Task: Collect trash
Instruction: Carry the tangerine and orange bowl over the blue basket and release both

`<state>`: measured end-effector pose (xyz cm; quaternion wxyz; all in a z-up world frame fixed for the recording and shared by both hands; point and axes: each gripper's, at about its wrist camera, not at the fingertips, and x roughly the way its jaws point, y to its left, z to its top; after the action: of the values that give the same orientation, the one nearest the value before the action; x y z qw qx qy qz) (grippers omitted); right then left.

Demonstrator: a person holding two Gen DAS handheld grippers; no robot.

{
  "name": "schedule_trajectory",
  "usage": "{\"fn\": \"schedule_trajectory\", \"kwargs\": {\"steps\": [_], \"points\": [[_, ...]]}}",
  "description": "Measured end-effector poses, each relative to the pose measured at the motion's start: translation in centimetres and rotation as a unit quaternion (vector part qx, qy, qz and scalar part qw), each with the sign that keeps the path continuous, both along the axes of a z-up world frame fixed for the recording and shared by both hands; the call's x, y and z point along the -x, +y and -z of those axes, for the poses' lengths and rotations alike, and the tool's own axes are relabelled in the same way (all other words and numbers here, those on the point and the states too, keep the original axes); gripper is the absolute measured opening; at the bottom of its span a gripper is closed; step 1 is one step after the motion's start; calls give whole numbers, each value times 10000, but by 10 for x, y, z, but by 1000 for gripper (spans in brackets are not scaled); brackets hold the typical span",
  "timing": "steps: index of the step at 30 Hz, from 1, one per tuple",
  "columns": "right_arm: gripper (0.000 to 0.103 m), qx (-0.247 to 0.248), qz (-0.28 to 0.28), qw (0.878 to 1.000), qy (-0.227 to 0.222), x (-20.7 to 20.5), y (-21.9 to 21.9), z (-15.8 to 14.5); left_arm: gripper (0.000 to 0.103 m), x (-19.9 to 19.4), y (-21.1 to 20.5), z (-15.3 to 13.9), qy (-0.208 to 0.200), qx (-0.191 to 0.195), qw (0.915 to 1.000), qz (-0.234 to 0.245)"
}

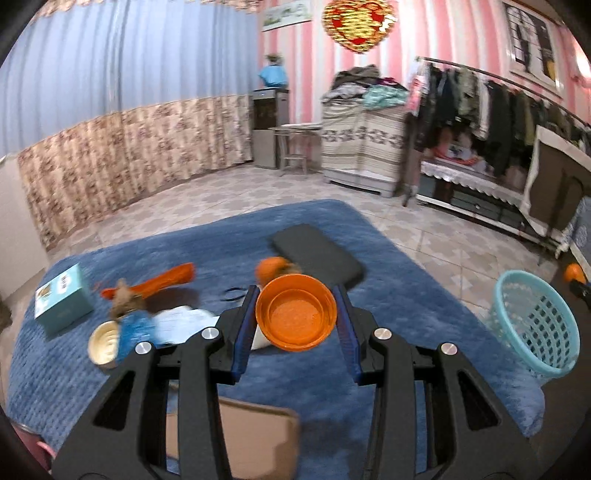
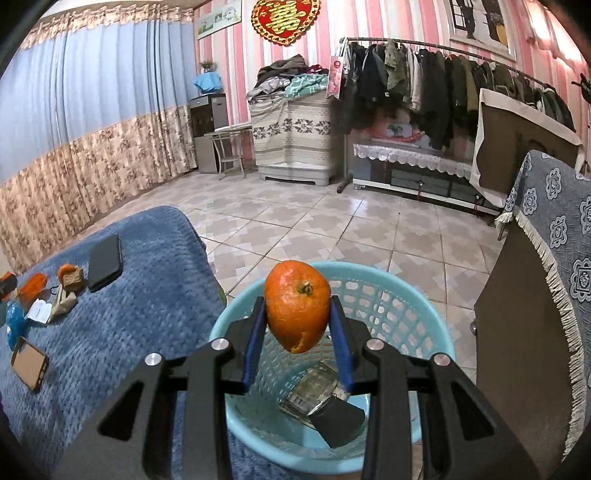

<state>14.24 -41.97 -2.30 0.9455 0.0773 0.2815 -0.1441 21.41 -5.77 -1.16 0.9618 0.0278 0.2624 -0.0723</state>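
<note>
Peel of a soft orange mandarin (image 2: 297, 304) is yielding between the right gripper (image 2: 297, 328) pads above the pale-blue plastic basket (image 2: 417, 317), while the left gripper (image 1: 295, 319) is clamping what looks like a light, rigid orange-capped bottle (image 1: 295, 317) across its cap.

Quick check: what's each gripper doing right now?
Left gripper: shut on the orange cup.
Right gripper: shut on the orange peel, above the blue basket.

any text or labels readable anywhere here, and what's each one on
"囍": gold double-happiness character on the red wall ornament.
Teal box on the blue blanket: print too blurred to read.
Packet in the blue basket: print too small to read.
White paper slip: print too small to read.
Wall posters: no legible words.
</note>
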Motion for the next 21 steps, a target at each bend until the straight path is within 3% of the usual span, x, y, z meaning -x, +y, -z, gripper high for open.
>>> {"fn": "schedule_trajectory", "kwargs": {"steps": [10,21], "points": [[34,-196,245,9995,-9,0,-26,13,39,-3,-90,16,16,-134,9970,766],[34,-282,574,9979,-64,6,-54,19,39,-6,-183,21,6,88,9875,1577]]}}
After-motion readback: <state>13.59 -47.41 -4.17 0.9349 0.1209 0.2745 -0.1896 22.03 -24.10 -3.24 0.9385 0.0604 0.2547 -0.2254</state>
